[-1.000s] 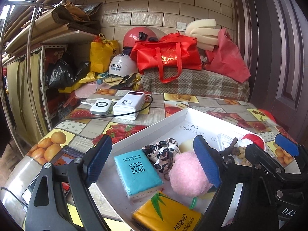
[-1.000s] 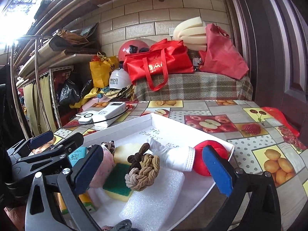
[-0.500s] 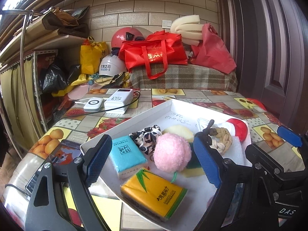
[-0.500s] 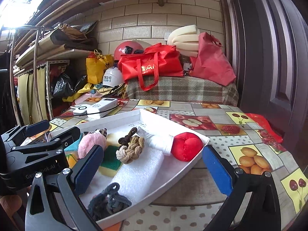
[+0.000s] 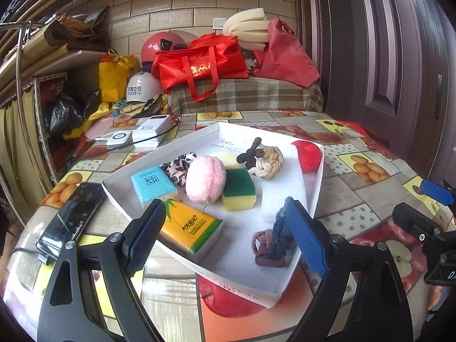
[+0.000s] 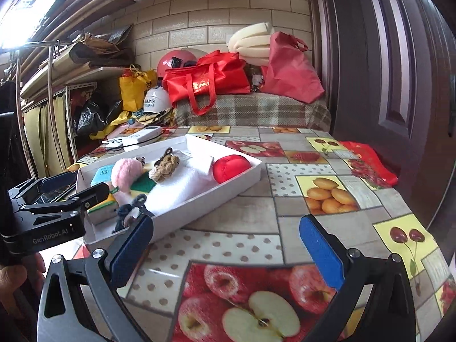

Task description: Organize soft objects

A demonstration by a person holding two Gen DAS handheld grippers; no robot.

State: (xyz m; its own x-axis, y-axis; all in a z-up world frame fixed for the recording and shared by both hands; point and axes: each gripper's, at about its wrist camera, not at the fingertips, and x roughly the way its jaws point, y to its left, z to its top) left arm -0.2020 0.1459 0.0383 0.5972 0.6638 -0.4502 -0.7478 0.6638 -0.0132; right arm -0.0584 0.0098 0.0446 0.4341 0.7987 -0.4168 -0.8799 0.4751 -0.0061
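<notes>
Inside, the white tray point(image 5: 319, 182) holds a pink pompom point(image 5: 205, 178), sponge point(image 5: 238, 189) and tissue packs; both tongs point(image 5: 225, 238) point(image 6: 225, 245) hover spread, empty, near its worktop-front corner.

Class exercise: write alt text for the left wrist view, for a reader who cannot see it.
A white tray on a fruit-print table holds soft items: two tissue packs, a pink pompom, a green-and-yellow sponge, knotted ropes and a red ball. The open left gripper frames the tray's near end, empty. A phone lies left of the tray.
</notes>
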